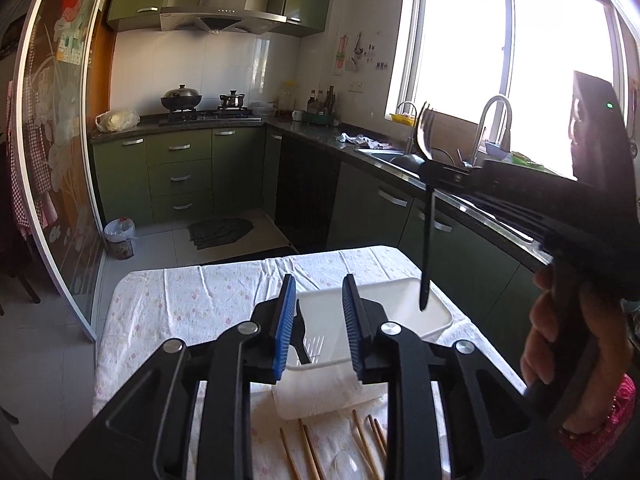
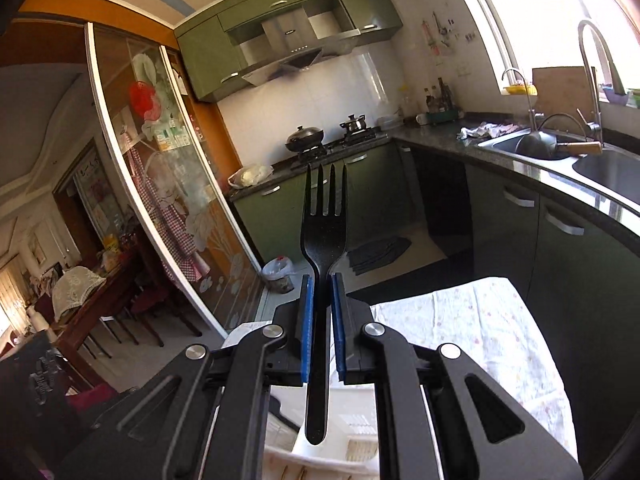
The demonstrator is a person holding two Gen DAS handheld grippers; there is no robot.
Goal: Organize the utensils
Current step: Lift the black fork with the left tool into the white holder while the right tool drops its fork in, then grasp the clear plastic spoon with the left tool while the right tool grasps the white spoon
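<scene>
My right gripper (image 2: 320, 292) is shut on a black plastic fork (image 2: 324, 232), tines up, handle hanging down. In the left wrist view the same fork (image 1: 427, 216) hangs upright from the right gripper (image 1: 434, 172) above the white tray (image 1: 436, 320) on the table. My left gripper (image 1: 318, 296) is open and empty, hovering over the tray's near side. Another black fork (image 1: 302, 344) lies in the tray. Wooden chopsticks (image 1: 308, 452) and a clear plastic spoon (image 1: 348, 466) lie on the cloth under the left gripper.
The table has a floral cloth (image 1: 180, 304). A paper towel roll (image 1: 328, 394) lies just before the tray. Kitchen counter and sink (image 2: 560, 148) run along the right; green cabinets (image 1: 180, 176) and stove stand behind. A bin (image 1: 120, 236) stands on the floor.
</scene>
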